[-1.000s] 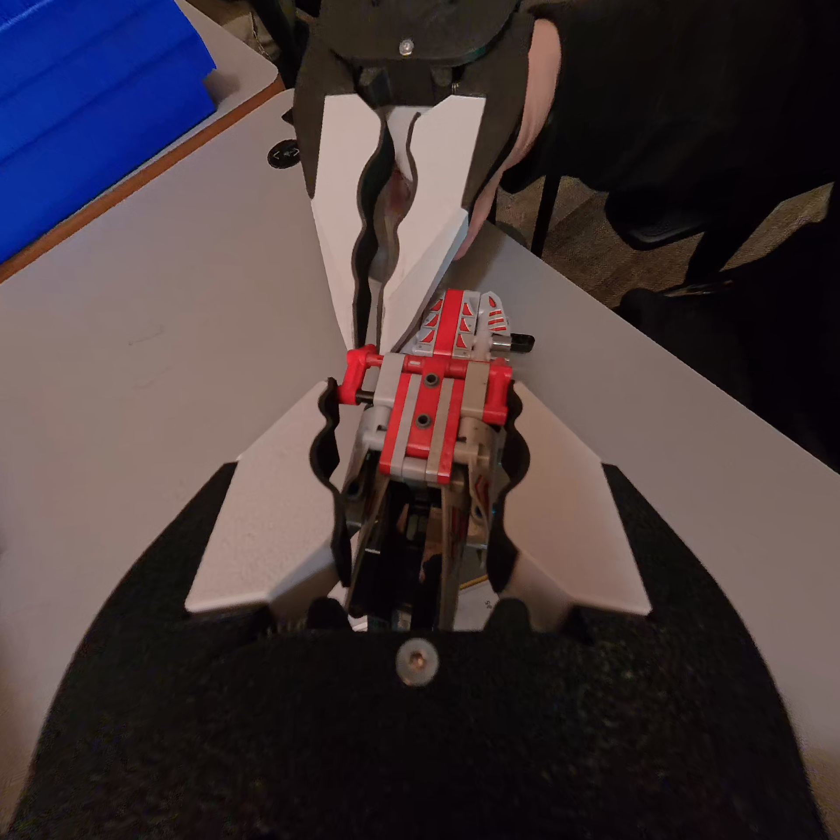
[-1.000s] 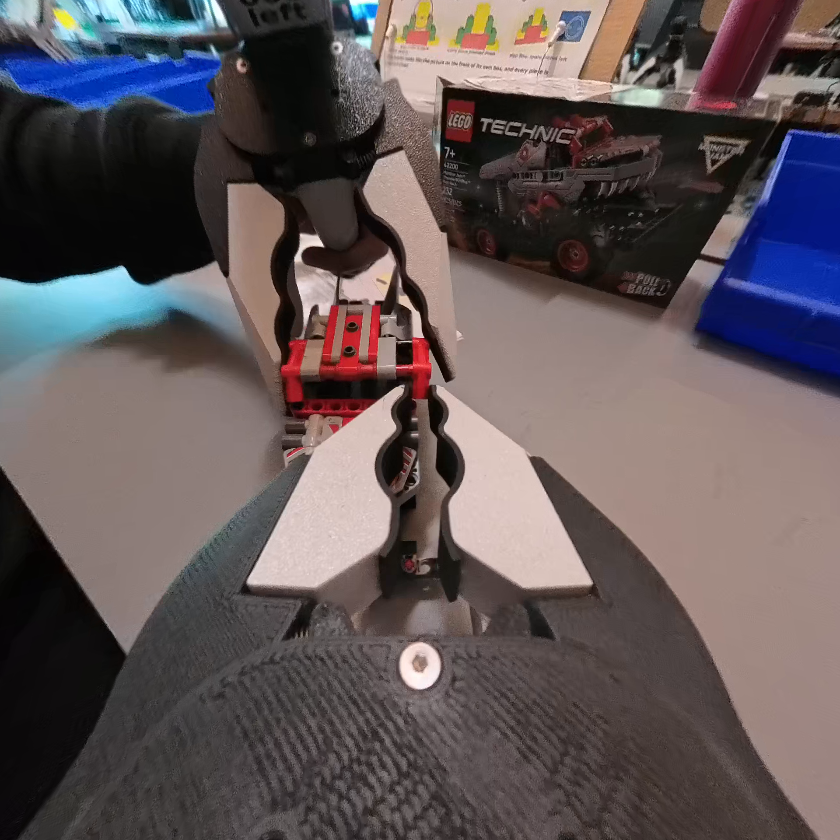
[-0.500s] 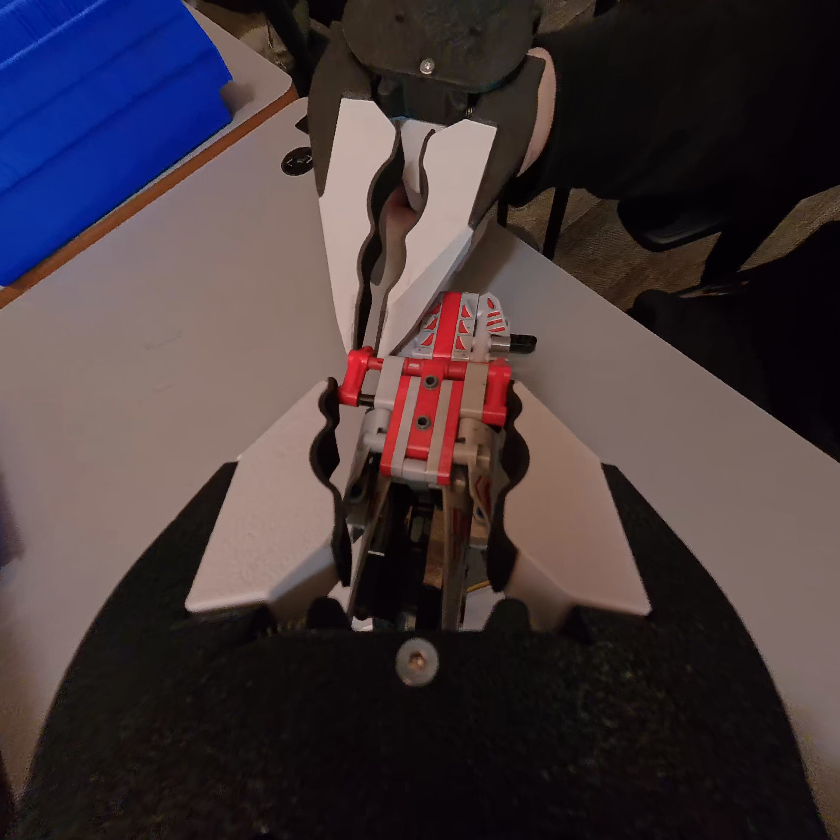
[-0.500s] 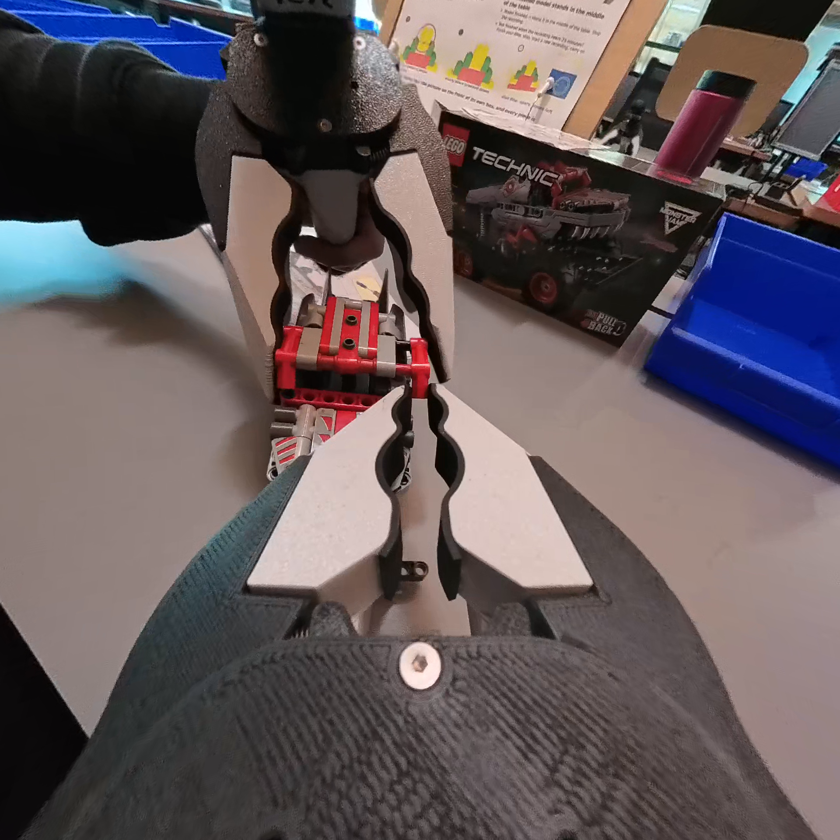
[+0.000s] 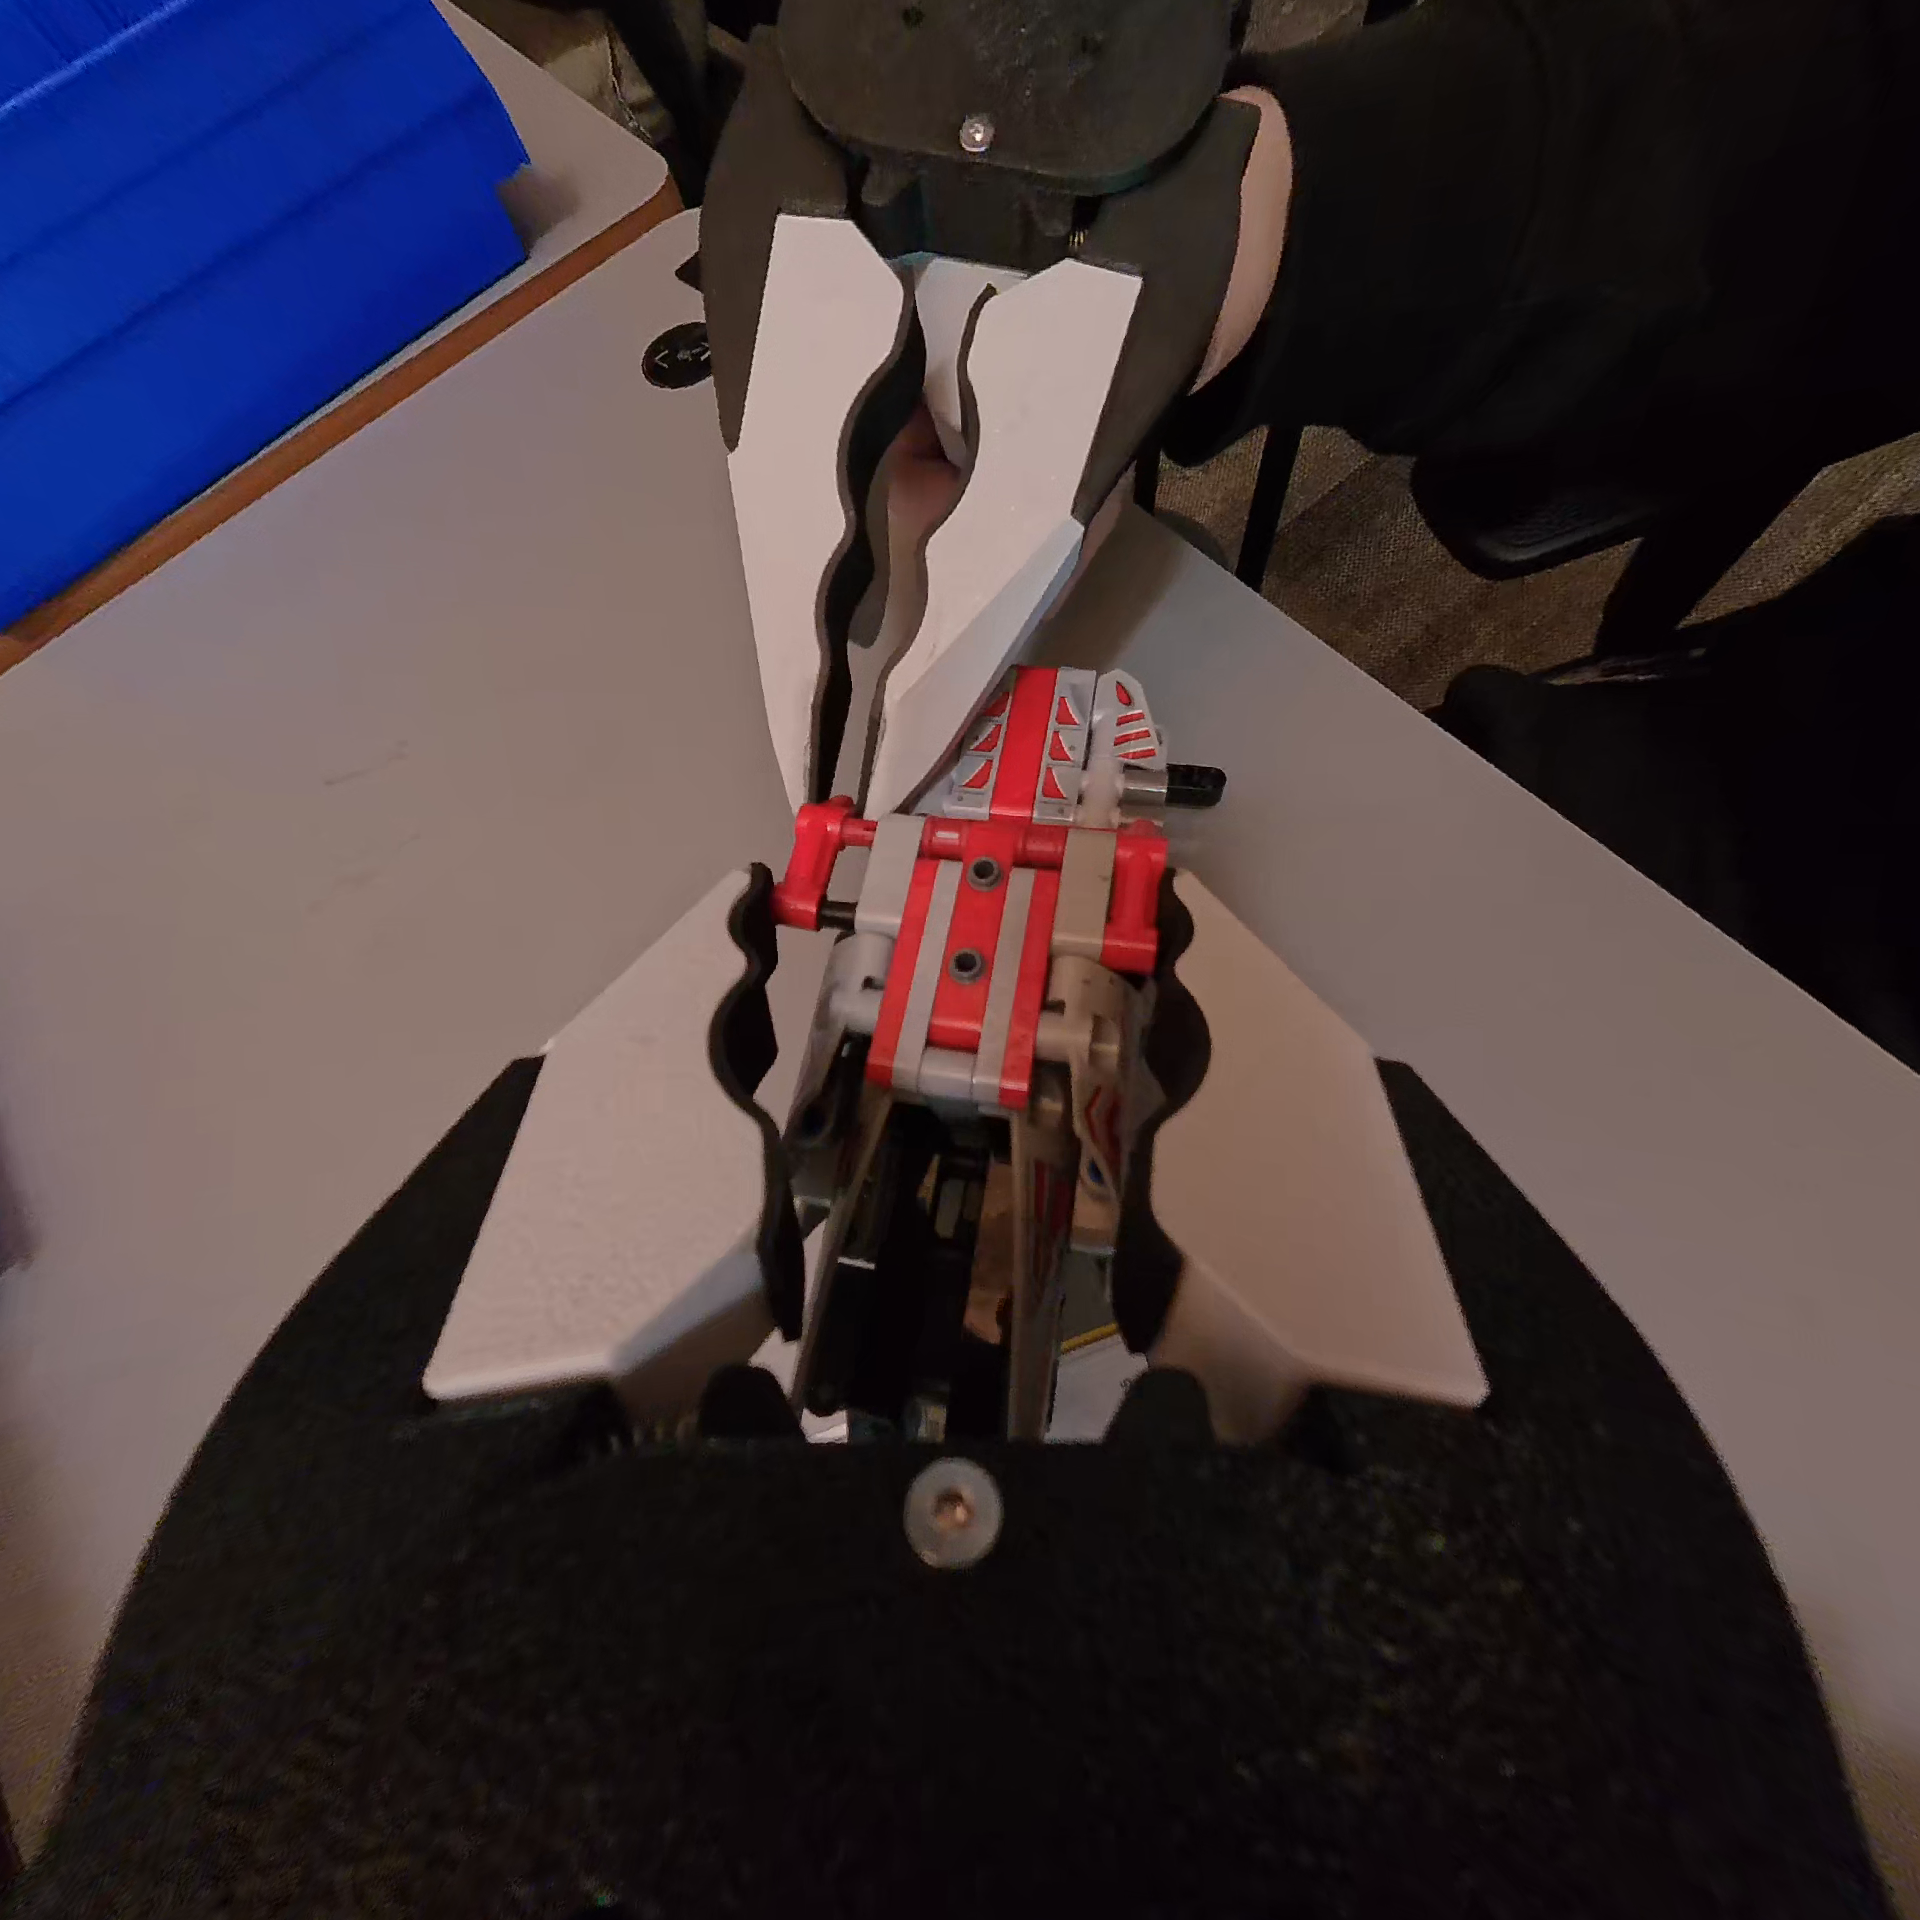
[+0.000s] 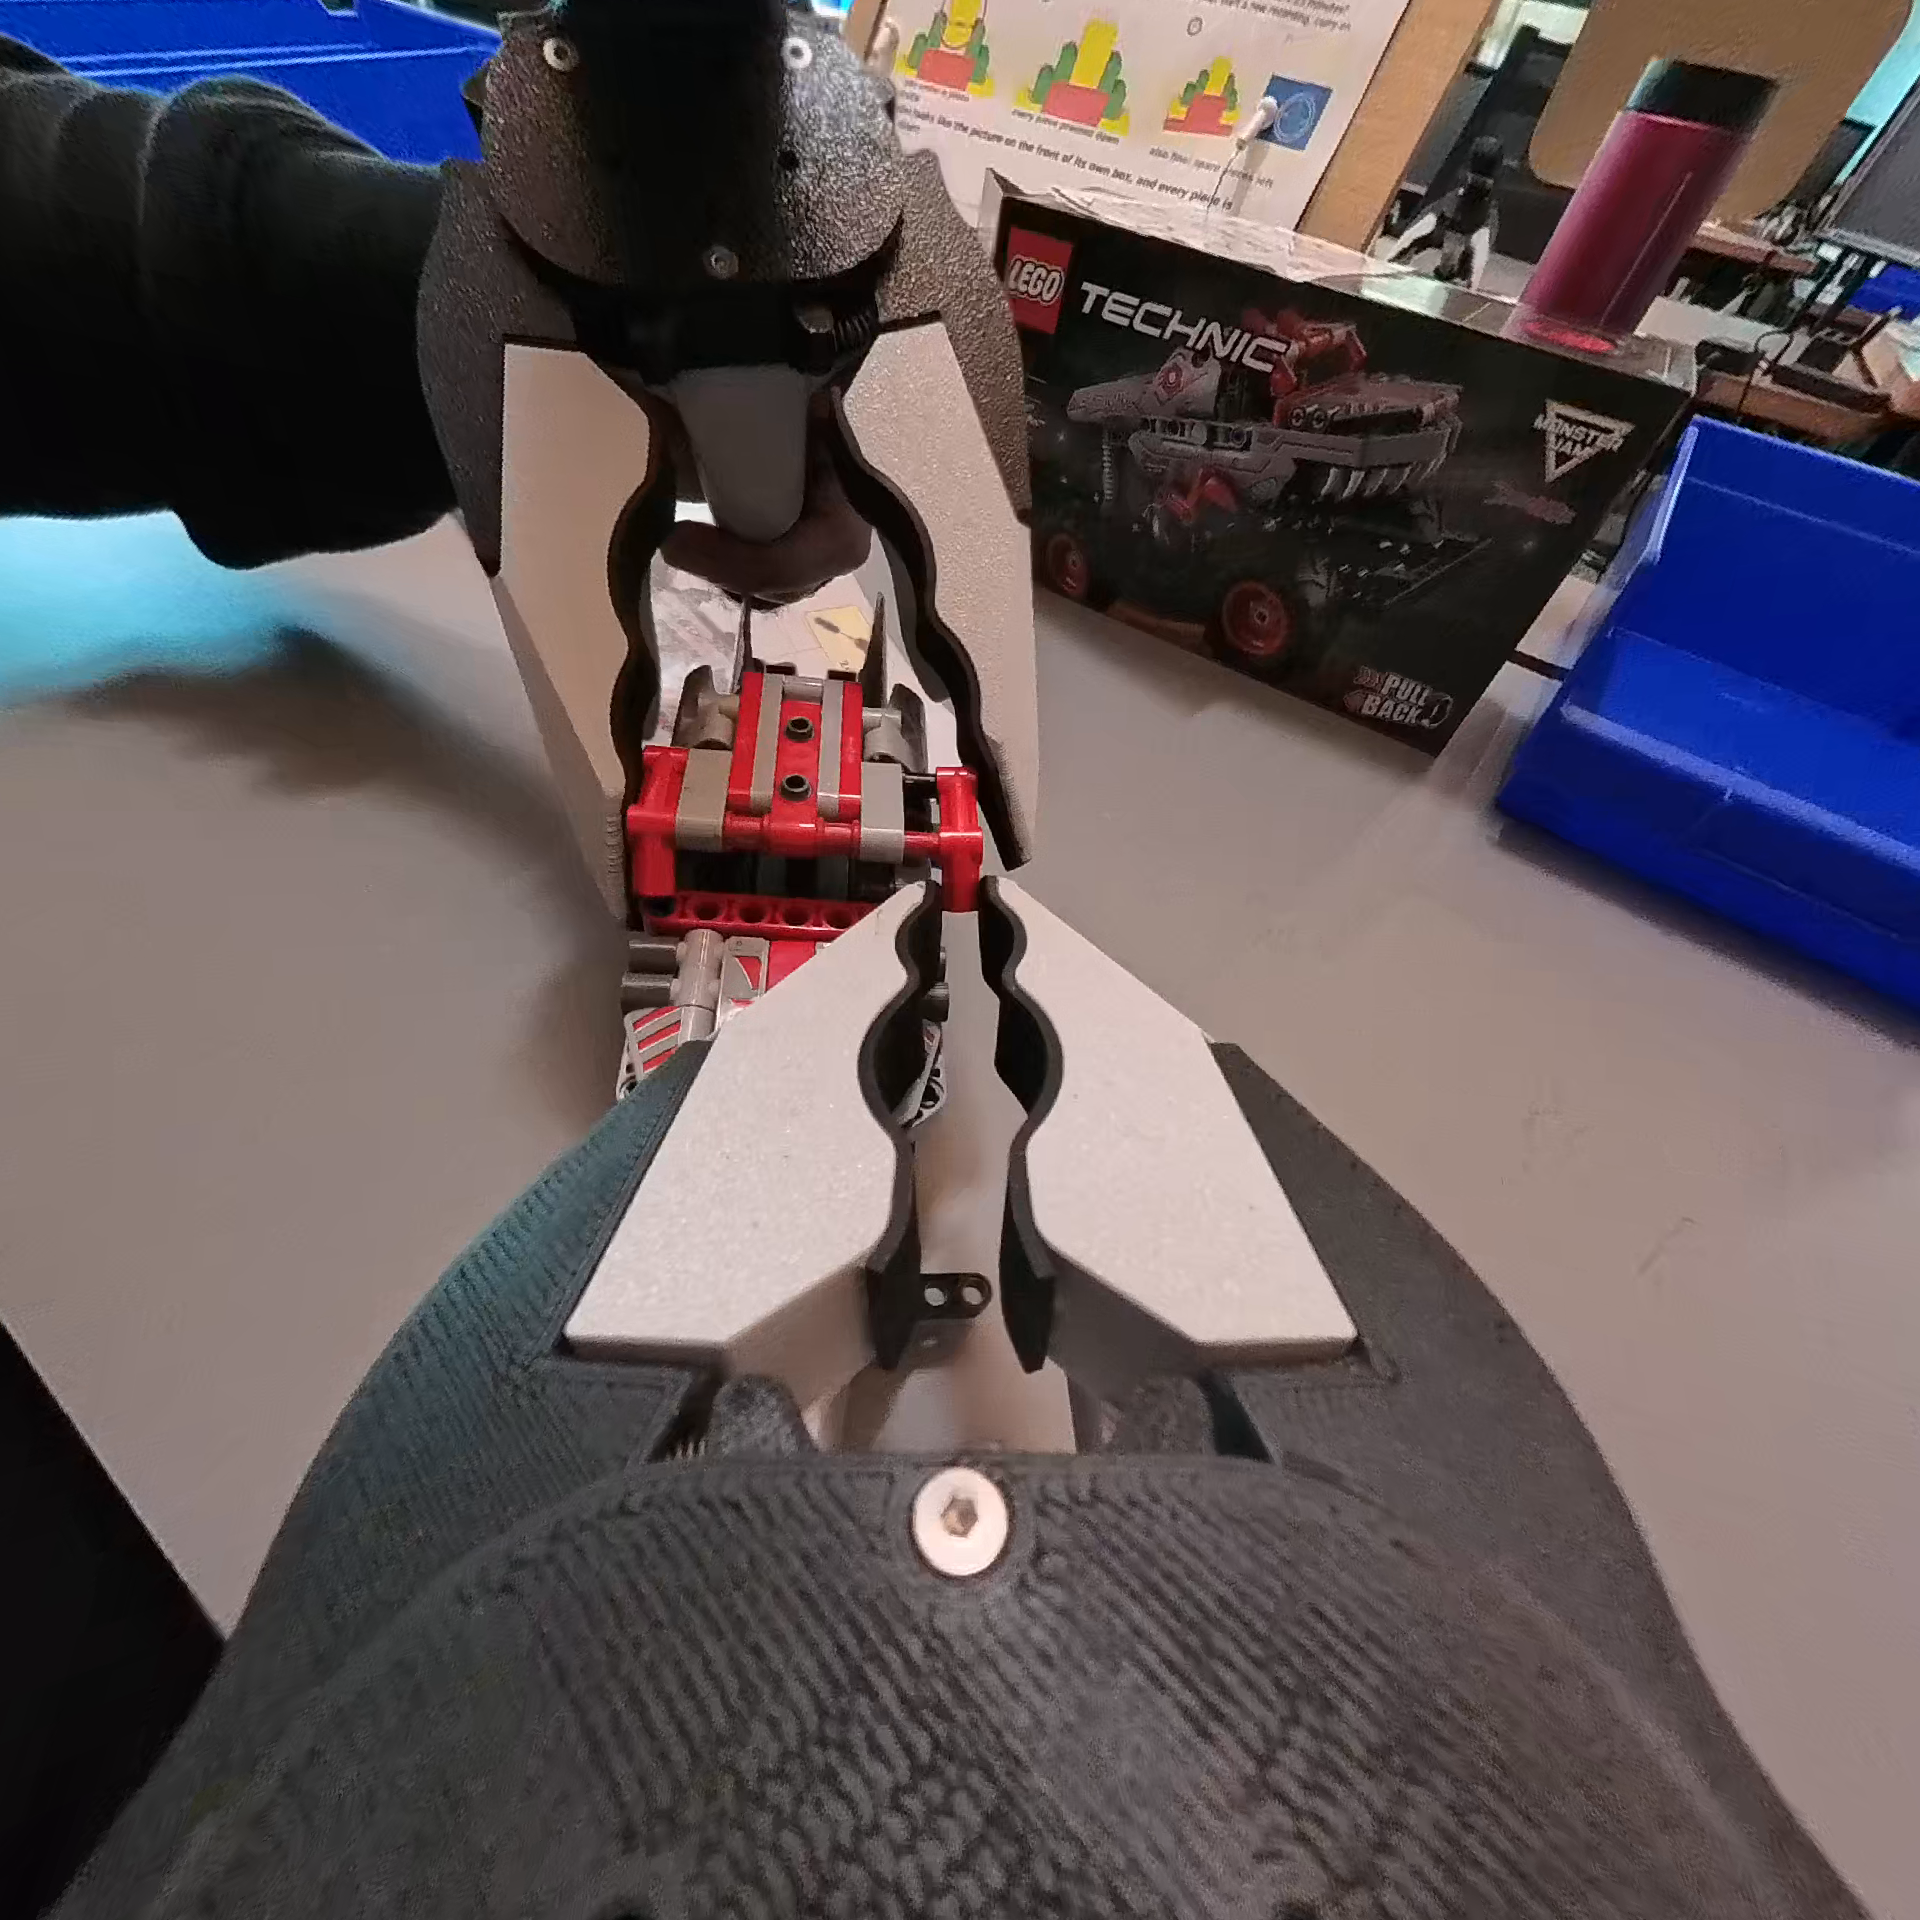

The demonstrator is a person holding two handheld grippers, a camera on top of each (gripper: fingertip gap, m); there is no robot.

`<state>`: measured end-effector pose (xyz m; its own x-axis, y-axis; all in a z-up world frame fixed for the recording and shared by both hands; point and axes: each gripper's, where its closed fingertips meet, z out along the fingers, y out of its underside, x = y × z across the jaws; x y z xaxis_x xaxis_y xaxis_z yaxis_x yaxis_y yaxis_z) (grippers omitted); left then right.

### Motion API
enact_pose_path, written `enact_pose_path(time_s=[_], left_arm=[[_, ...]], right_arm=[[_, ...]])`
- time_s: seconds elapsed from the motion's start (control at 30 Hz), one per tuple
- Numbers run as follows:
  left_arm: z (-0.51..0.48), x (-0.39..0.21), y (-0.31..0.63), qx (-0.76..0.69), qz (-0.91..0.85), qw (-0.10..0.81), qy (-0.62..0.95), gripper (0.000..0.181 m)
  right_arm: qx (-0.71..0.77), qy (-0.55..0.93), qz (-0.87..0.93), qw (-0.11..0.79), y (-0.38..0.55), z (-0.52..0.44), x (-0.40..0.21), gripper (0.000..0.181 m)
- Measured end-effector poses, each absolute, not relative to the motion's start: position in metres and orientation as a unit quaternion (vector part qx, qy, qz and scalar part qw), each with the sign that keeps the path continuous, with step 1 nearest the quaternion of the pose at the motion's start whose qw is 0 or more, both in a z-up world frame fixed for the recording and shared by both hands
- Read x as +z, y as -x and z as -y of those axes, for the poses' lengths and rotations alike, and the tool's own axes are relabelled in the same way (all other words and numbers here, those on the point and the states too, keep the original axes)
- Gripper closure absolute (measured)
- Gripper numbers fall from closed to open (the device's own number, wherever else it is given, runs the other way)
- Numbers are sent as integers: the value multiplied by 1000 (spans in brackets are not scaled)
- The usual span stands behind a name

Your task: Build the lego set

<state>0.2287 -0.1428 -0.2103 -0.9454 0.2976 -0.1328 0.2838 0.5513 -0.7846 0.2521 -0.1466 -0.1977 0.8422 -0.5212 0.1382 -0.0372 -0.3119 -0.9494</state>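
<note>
The left gripper (image 5: pixel 961 914) pinches the red and grey Lego Technic model (image 5: pixel 977 966) between its two wavy black pads, one pad against each flank of the build, whose rear runs back between the fingers toward the camera. The model rests on the grey table (image 5: pixel 364 727), with its striped grey and red nose pointing away from this gripper.

Straight ahead of the left gripper, the right gripper (image 5: pixel 857 774) faces it, its fingers drawn close with only a narrow slit between them, the tips just at the small red connector (image 5: pixel 821 862) on an axle on the model's front left corner. From the right wrist view, that connector sits just beyond the right gripper's tips (image 6: pixel 961 894); whether they touch it I cannot tell. Far back between the right gripper's fingers lies a small black piece with two holes (image 6: pixel 951 1294), against the left pad only.

Beyond and to the right of the left gripper, seen from the right wrist view, stands the dark printed set box (image 6: pixel 1330 457) showing a monster truck; its lettering stays unquoted. Further right is a blue bin (image 6: pixel 1745 665); behind the box, an illustrated sheet (image 6: pixel 1122 94) and a maroon tumbler (image 6: pixel 1652 197).
</note>
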Motion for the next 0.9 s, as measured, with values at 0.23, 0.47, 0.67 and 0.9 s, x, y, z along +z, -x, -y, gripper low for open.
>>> enact_pose_path(time_s=[0.23,0.47,0.67,0.9], left_arm=[[142,-210,-229,440,882,2,168,112],[142,-211,-226,444,880,14,166,111],[141,-211,-226,439,882,16,171,111],[141,-213,-226,427,889,28,161,109]], right_arm=[[-262,799,-163,516,-254,147,-198,176],[-207,797,-193,534,-250,145,-200,176],[-185,797,-209,535,-249,144,-201,176],[-168,807,-223,521,-248,143,-202,176]])
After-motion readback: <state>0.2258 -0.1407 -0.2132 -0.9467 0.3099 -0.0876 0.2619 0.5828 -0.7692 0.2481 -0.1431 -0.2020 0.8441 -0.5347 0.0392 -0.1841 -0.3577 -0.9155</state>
